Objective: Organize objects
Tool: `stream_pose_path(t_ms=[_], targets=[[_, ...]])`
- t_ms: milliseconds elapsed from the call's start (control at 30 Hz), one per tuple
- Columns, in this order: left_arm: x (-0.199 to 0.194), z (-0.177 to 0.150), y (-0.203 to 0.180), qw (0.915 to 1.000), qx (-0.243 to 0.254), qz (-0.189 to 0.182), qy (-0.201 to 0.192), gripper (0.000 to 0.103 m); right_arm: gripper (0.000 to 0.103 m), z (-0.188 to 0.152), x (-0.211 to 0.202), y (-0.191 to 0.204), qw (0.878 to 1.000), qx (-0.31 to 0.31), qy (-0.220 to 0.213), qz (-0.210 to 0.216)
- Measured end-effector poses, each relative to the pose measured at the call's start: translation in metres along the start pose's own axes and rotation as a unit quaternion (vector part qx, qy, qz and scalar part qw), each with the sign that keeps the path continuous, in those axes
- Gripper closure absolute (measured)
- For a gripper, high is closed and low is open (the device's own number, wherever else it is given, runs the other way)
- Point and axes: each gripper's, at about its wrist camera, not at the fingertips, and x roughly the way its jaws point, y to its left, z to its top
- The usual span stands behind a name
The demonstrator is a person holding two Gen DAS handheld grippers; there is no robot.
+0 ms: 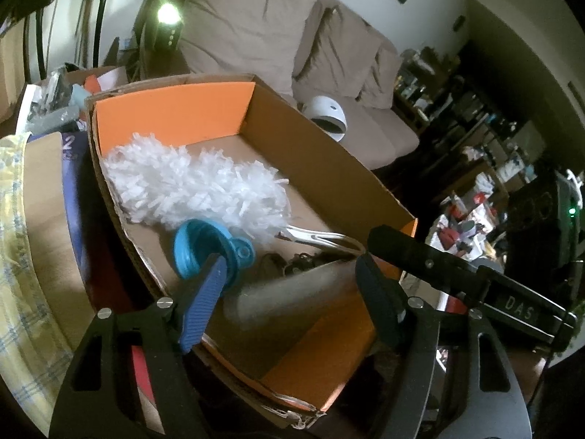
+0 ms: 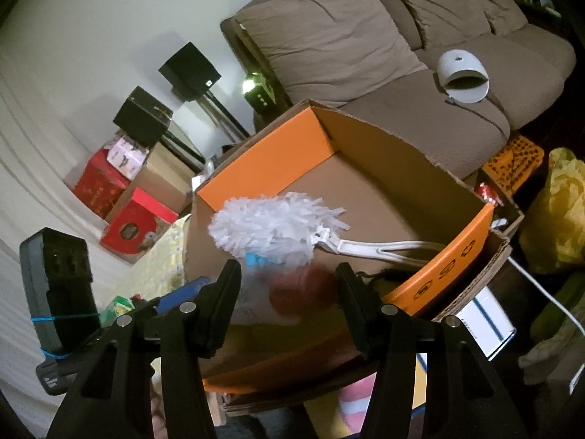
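The left claw [image 1: 289, 289] stands wide around a blurred grey cylinder [image 1: 285, 292]; whether the pads press it I cannot tell. It may roll loose inside the orange-lined cardboard box [image 1: 172, 117]. At its eleven o'clock, a blue silicone funnel [image 1: 204, 248] touches one finger. Beyond lies a white fluffy duster [image 1: 193, 186]. The right claw [image 2: 289, 292] gapes over the box edge, nothing clearly gripped.

White duster [image 2: 270, 226] lies in cardboard box [image 2: 256, 168]; right gripper [image 2: 287, 285] fingers apart over blurred reddish object [image 2: 303, 289].
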Motion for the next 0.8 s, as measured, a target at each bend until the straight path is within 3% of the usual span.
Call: stream_pose_path(t_ms=[600, 700, 800], targets=[[-0.028, -0.003, 0.001, 0.9995, 0.017, 0.024, -0.008, 0.035, 0.049, 0.000, -0.001, 0.007, 1.000, -0.009, -0.006, 0.001], [-0.045, -0.006, 0.011, 0.9999, -0.009, -0.007, -0.004, 0.035, 0.049, 0.000, -0.006, 0.008, 1.000, -0.009, -0.011, 0.015], [-0.069, -0.005, 0.015, 0.9997, -0.008, 0.000, -0.022, 0.035, 0.049, 0.001, -0.011, 0.011, 0.999, -0.010, -0.016, 0.027]])
